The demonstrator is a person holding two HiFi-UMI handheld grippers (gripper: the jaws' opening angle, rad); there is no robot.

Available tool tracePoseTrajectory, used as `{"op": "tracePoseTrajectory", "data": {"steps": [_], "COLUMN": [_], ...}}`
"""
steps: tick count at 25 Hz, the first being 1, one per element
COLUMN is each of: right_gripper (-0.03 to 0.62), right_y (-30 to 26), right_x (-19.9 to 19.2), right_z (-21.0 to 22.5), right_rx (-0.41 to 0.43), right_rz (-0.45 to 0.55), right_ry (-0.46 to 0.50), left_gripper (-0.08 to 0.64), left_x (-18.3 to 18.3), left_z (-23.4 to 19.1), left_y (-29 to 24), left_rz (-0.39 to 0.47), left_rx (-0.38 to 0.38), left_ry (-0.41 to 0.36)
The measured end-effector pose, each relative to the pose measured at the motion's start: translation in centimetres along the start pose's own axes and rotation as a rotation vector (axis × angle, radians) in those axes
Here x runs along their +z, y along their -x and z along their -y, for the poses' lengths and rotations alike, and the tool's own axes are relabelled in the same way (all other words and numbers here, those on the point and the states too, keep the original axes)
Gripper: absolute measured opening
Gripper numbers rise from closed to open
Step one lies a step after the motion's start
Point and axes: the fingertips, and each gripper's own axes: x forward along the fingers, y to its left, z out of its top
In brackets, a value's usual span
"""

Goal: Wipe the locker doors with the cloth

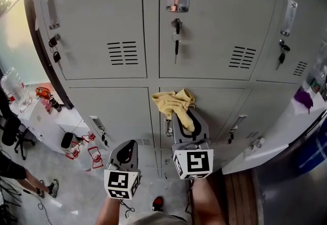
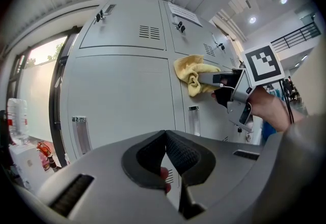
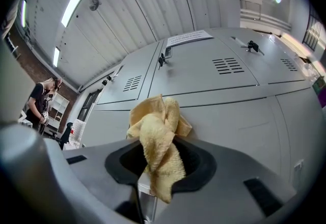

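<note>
Firmly, right gripper (image 1: 185,116) clamps the yellow cloth (image 1: 171,101) against a locker door (image 1: 219,111) — left gripper (image 2: 165,144) closed, empty.

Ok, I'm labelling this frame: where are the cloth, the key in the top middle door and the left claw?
cloth (image 1: 176,102), head view, bunched yellow folds.
key (image 1: 177,27), head view, its black head.
left claw (image 2: 165,136), left gripper view, where tips meet.

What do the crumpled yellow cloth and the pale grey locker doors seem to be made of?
Crumpled yellow cloth: likely soft terry or microfibre; nubby surface, folding limply in the right gripper. Pale grey locker doors: probably painted sheet metal, smooth satin finish; punched louvre vents and a faint sheen suggest it.
</note>
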Motion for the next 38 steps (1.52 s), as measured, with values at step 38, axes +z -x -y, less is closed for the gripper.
{"op": "tracePoseTrajectory", "data": {"steps": [38], "right_gripper": [0.126], "right_y": [5.6], "right_x": [0.2], "right_z": [14.5], "right_rx": [-0.301], "right_rz": [-0.067], "right_ry": [0.064], "left_gripper": [0.023], "left_x": [0.0], "left_z": [5.6], "left_y": [-3.8], "left_rz": [0.007], "left_rx": [-0.171], "left_ry": [0.011]}}
